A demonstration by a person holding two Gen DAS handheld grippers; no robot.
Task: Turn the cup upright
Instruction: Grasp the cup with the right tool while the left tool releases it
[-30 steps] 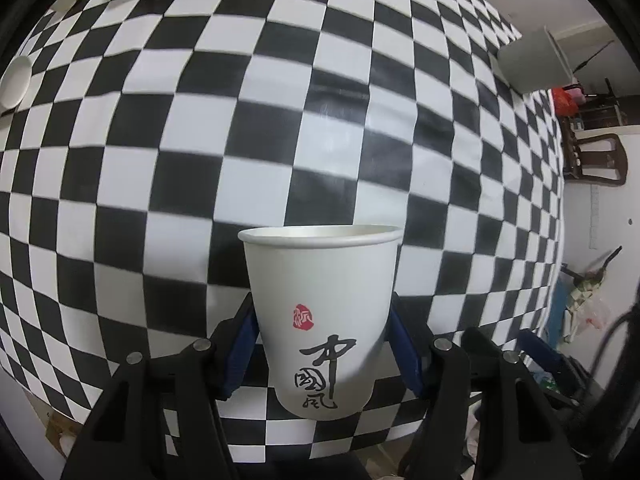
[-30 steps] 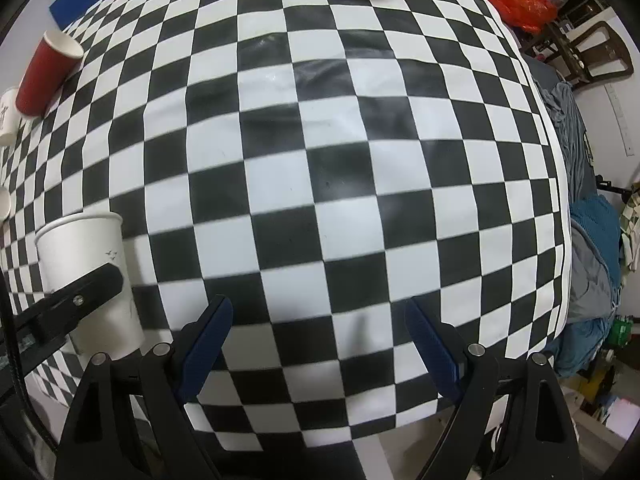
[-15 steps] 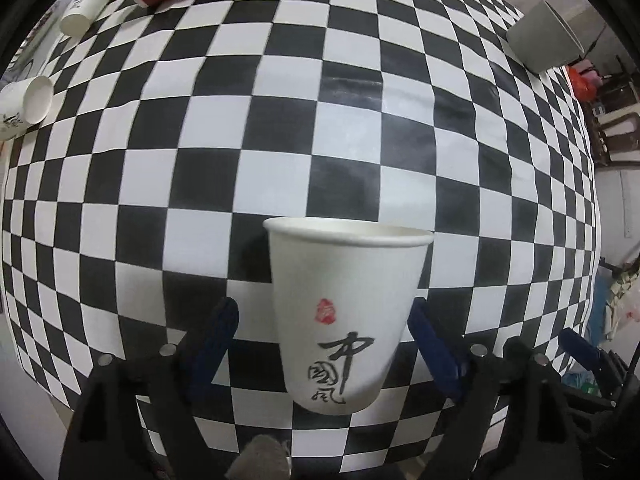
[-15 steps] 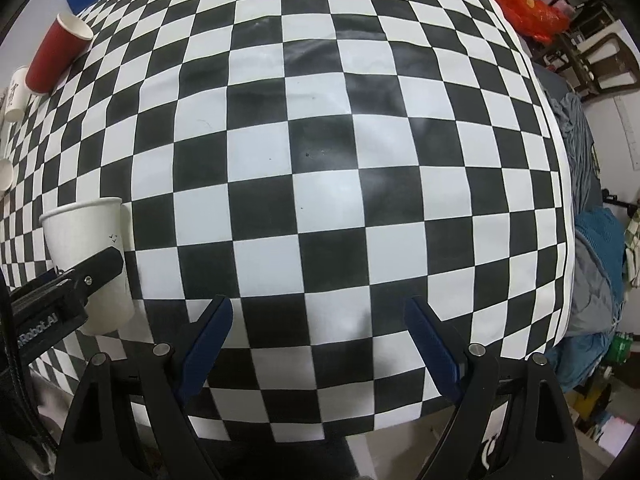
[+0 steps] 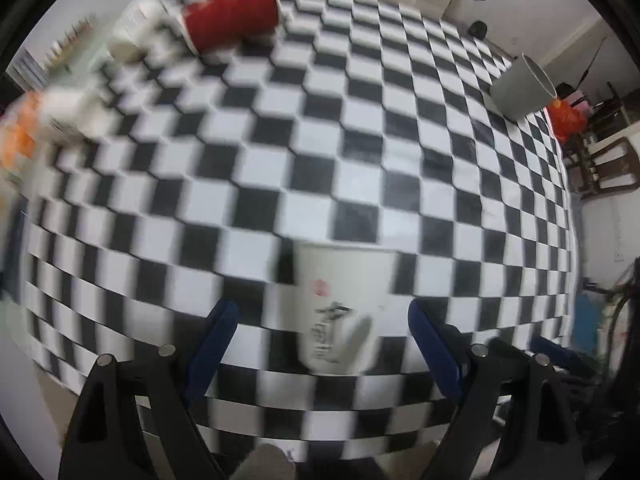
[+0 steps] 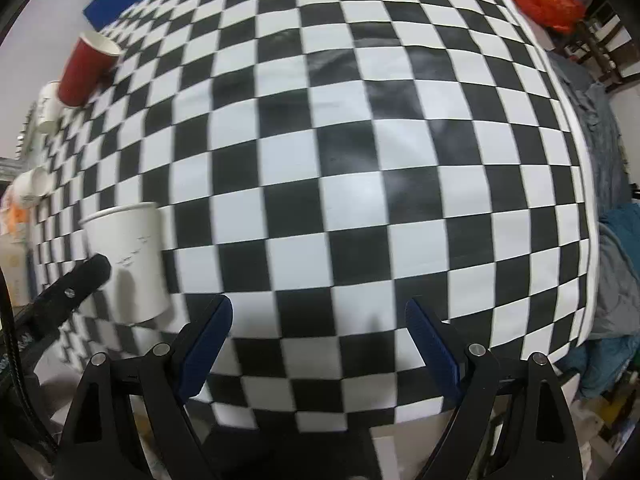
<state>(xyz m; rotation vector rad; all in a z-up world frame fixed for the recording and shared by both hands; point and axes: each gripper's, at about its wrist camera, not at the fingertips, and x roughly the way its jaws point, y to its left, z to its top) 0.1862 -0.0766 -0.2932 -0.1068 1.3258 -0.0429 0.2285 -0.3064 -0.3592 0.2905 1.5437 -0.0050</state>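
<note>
A white paper cup (image 5: 344, 304) with a red seal and black brush characters stands upright on the checkered tablecloth (image 5: 360, 160), near the front edge. My left gripper (image 5: 324, 332) is open, its blue pads on either side of the cup and apart from it; this view is blurred. In the right wrist view the same cup (image 6: 128, 256) stands at the left, with a left gripper finger (image 6: 72, 288) in front of it. My right gripper (image 6: 320, 336) is open and empty above the cloth.
A red cup (image 5: 232, 12) lies on its side at the far left, with small white cups (image 5: 136, 32) beside it. A grey cup (image 5: 524, 88) sits at the far right. A chair (image 5: 600, 168) and an orange bag (image 5: 568, 120) stand past the table's right edge.
My left gripper has opened, let go of the white cup and pulled back from it. The cup stays upright on the cloth. My right gripper has drawn back a little, still open.
</note>
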